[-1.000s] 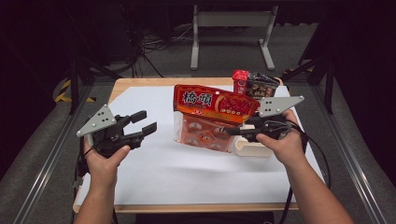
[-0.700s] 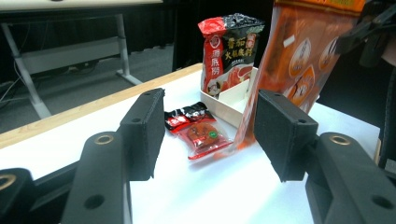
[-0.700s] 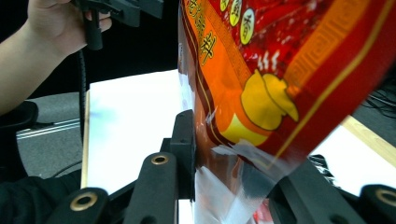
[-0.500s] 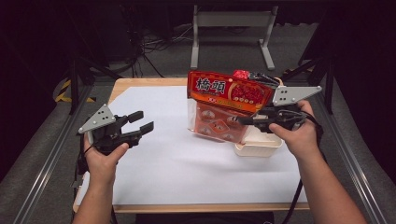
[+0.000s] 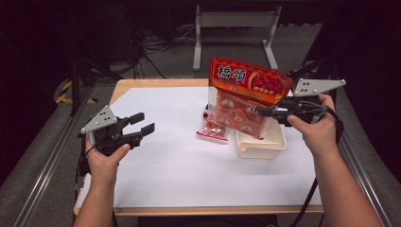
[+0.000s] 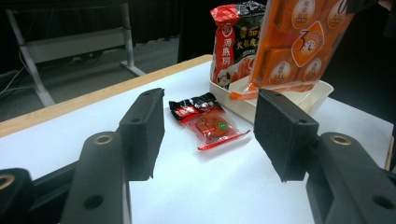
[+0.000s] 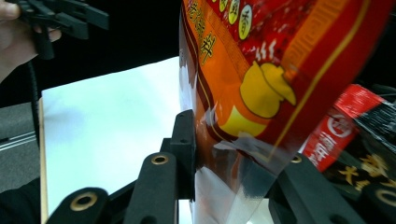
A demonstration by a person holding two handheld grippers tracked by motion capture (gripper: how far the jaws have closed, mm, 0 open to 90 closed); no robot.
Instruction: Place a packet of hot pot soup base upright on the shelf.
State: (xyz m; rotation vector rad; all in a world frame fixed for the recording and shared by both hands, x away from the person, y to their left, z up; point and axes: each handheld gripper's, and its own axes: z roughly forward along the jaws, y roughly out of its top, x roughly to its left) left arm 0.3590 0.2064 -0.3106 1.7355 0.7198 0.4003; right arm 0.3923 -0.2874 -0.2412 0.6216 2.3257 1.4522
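The left gripper (image 5: 142,128) waits with its jaws apart and nothing between them, low over the table (image 5: 165,175). Farther off, the right gripper (image 5: 260,112) is clamped on the orange bag's (image 5: 243,97) edge, hanging it upright above the tub (image 5: 260,149), probably to lower it in beside the red-and-black packet (image 6: 233,42) standing there; a small sachet (image 5: 213,130) lies just beside the tub.

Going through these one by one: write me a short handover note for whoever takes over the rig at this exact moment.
Right tool: shut on the big orange snack bag, held upright in the air above the white tray.
Left tool: open, holding nothing, hovering over the left of the white sheet.
Other things: a small red packet lies flat on the sheet just beside the tray; a red and black bag stands in the tray's far end.
Done: big bag picked up.
Left: it looks bound for the tray, so lower it in and let go; the small packet probably follows.
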